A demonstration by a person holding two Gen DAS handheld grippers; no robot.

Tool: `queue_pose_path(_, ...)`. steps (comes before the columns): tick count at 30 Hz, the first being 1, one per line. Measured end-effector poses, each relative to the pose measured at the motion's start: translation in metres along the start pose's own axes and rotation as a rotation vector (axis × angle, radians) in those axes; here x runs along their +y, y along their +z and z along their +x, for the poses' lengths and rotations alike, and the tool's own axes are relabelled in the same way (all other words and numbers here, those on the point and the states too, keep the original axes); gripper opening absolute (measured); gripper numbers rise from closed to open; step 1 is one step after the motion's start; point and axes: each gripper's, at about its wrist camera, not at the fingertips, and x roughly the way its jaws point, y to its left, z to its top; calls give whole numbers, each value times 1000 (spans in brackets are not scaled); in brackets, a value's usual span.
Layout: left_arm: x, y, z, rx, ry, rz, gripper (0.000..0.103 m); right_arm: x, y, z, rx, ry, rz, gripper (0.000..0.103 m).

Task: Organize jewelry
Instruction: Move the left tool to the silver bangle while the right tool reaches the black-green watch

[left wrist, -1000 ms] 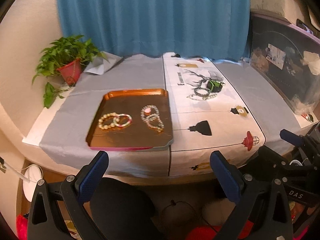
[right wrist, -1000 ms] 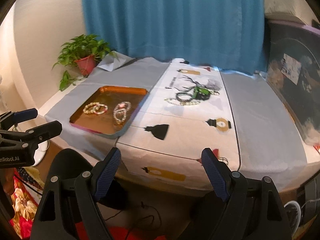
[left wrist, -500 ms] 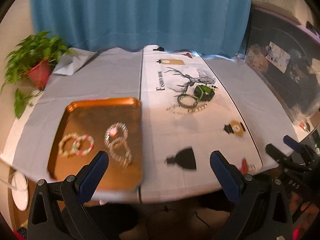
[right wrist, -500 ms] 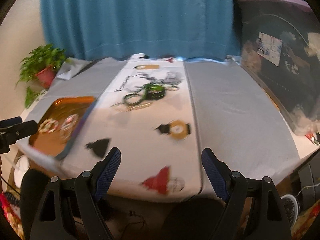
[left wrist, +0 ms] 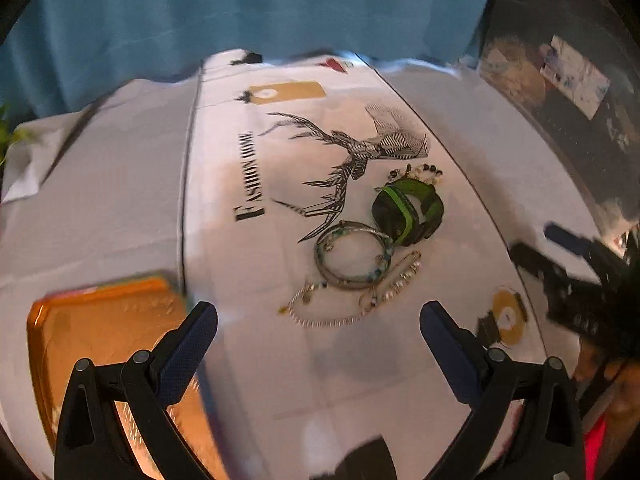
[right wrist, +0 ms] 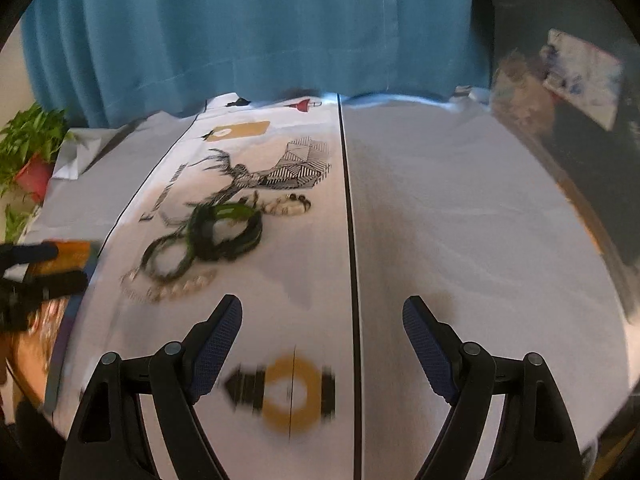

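Note:
A heap of jewelry lies on the white printed cloth: a green and black wristband (left wrist: 408, 210) (right wrist: 226, 232), a wire bangle with teal beads (left wrist: 354, 256) (right wrist: 168, 258), a thin silver chain (left wrist: 332, 316) and a dark-and-white bead bracelet (left wrist: 422, 170) (right wrist: 286, 204). My left gripper (left wrist: 318, 322) hovers open just in front of the heap, nothing between its fingers. My right gripper (right wrist: 322, 314) is open over bare cloth to the right of the heap. The orange tray (left wrist: 92, 320) (right wrist: 70, 252) sits at the left; its contents are hidden behind the left finger.
A blue curtain (right wrist: 256, 32) hangs behind the table. A potted plant (right wrist: 30, 148) stands at the far left corner. A dark cabinet (left wrist: 580, 92) runs along the right edge. Each gripper shows at the side of the other's view.
Both grippers have swept forward over the table and lower, from beyond its front edge to near the jewelry heap. Their jaws stayed open. The tray has slid to the left of both views.

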Motion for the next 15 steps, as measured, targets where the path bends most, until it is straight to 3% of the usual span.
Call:
queue_pose_path(6,4,9,23,28,28,2,101,5,34,48,51,99,17,83)
queue_pose_path(11,5,10,35,52,37,25,101,31,53,81,83,117,-54,83)
queue_pose_path(15,1,9,41,64,39,42,101,38,52,105,123,-9,-96,83)
